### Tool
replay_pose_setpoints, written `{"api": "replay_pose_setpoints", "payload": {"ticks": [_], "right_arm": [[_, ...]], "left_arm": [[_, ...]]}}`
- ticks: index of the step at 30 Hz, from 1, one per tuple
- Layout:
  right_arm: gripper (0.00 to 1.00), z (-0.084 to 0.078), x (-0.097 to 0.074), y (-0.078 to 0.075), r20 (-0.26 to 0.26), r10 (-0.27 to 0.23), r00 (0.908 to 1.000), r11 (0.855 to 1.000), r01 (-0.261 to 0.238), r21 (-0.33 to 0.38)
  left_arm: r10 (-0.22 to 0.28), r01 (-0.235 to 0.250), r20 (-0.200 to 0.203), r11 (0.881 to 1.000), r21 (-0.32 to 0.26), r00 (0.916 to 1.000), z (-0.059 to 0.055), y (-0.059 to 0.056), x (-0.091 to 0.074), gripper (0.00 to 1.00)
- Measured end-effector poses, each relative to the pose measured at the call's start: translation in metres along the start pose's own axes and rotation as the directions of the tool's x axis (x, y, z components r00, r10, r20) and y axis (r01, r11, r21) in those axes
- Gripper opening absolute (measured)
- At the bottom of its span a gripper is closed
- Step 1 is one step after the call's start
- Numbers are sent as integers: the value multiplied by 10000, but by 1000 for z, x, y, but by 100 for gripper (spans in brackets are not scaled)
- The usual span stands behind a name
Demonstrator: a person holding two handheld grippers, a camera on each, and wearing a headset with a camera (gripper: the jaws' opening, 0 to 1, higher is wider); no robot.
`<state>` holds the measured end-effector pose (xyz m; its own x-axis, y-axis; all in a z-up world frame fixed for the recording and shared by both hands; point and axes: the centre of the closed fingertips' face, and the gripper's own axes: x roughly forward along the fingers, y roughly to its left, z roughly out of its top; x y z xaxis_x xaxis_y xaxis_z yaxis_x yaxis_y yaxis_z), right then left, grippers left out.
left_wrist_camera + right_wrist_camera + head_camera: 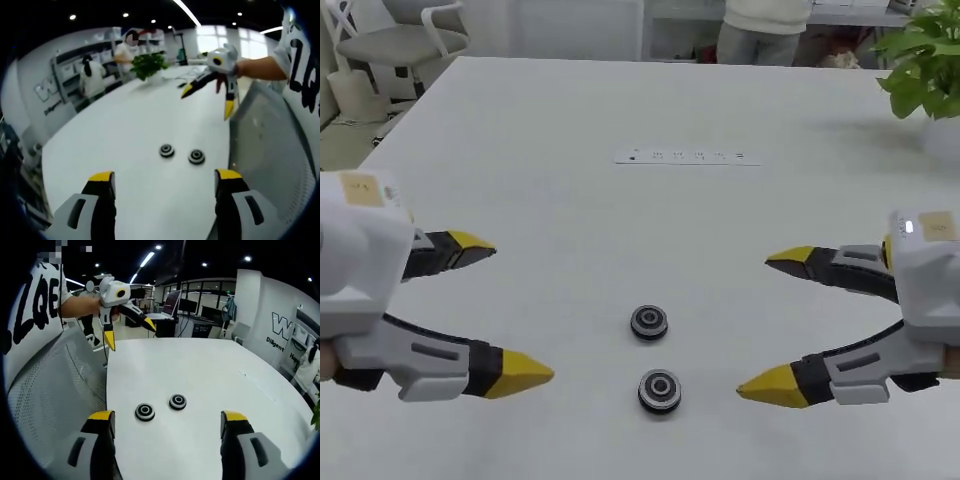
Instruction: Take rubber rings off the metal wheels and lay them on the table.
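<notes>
My left gripper (513, 309) and right gripper (761, 322): white housings (355, 265), tan stickers (360, 188) on top, black-and-grey jaws ending in yellow points. My shirt (30, 305) is white with black lettering.

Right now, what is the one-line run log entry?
left gripper: open, empty | right gripper: open, empty | far wheel, near wheel: on table, untouched | rubber rings: on both wheels

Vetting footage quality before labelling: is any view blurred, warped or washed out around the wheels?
Head view: even light, far wheel and near wheel sharp, faint shadows on the table. Left gripper view: fisheye bends the table edge, windows blown out. Right gripper view: same bending, ceiling spots glare.
</notes>
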<state>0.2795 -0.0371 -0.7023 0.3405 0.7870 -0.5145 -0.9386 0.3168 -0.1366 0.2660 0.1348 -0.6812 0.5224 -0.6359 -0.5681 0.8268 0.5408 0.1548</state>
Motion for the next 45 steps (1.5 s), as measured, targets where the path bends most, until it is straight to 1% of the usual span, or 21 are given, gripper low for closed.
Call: {"api": "replay_pose_setpoints", "payload": {"ticks": [5,14,16,19,27,32,36,45], "right_arm": [[82,2,2,-1,114,110,9999,9999,-110,14],[79,2,6,-3,96,317,9995,9995,-316,-53],[79,3,7,-2,124,355,9993,9994,-355,-48],[78,4,9,-2,129,412,9991,9991,-411,-84],[75,1,14,-1,23,579,9983,9980,-579,-246],[73,1,17,-1,148,660,9977,9977,-657,-151],[72,0,19,0,136,692,9975,9974,-689,-194],[68,-1,25,3,157,882,9960,9956,-877,-323]], "left_arm": [[-90,90,10,9999,135,10000,5,2,5,82],[-337,339,-57,9985,430,9994,12,1,16,82],[-371,370,5,9982,477,9993,15,2,17,82],[-449,445,64,9978,498,9990,17,1,20,82],[-641,640,10,9963,582,9979,17,-1,29,80],[-769,768,-9,9953,592,9970,15,-3,34,80],[-862,866,-87,9942,641,9962,12,-5,38,80],[-1024,1028,-94,9924,676,9947,12,-8,44,80]]}}
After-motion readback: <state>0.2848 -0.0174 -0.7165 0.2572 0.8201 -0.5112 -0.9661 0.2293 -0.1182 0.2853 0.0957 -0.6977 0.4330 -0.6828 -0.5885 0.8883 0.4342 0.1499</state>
